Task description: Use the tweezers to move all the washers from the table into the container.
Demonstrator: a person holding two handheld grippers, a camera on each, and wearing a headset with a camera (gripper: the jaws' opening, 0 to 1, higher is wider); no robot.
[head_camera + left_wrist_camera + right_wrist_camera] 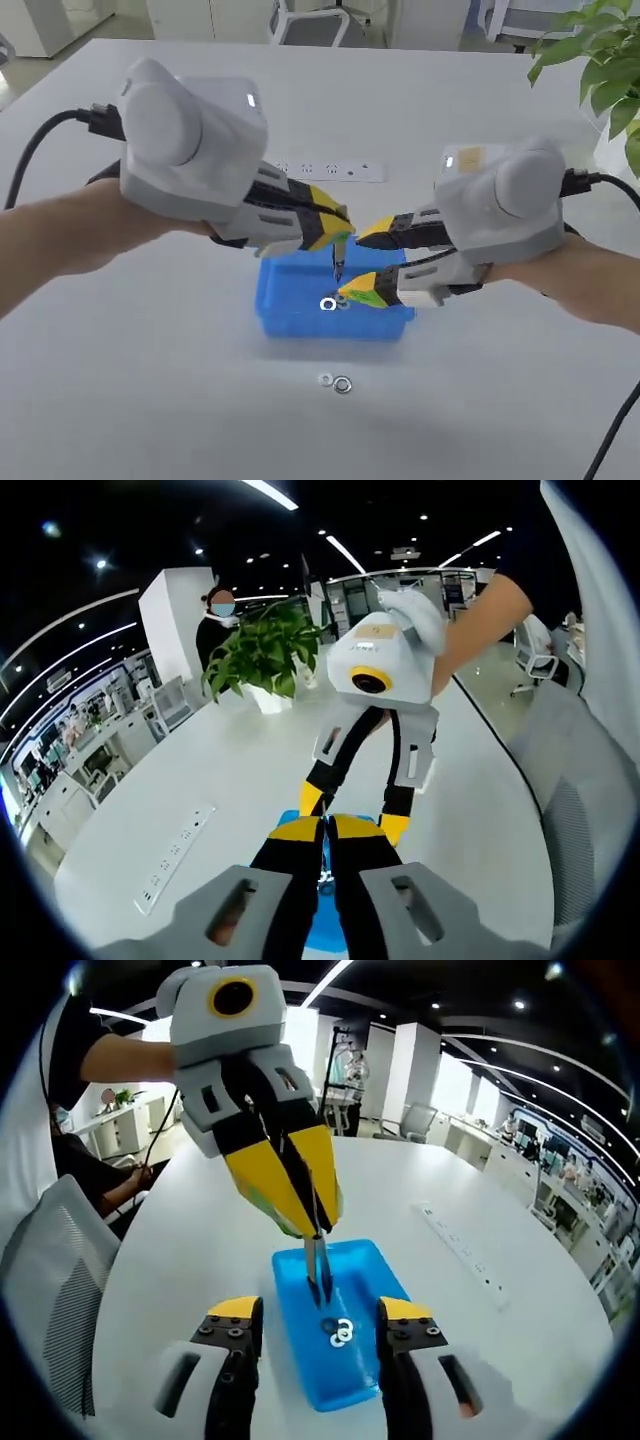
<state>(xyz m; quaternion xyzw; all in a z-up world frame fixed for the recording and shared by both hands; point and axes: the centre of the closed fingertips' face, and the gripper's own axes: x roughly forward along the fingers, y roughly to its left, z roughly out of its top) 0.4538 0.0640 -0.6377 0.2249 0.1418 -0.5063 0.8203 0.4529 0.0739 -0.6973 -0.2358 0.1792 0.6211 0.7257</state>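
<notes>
White tabletop point(130, 400); left tongs point(343, 228) pinch tweezers point(318, 1263), right tongs point(320, 1312) spread wide.

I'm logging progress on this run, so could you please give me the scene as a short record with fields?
left gripper: jaws shut on the tweezers
right gripper: jaws open, holding nothing, beside the tweezers
tweezers: tips point down over the container
washers in container: a small cluster
loose washers: two on the table, on the person's side of the container
power strip: on the table beyond the container
</notes>
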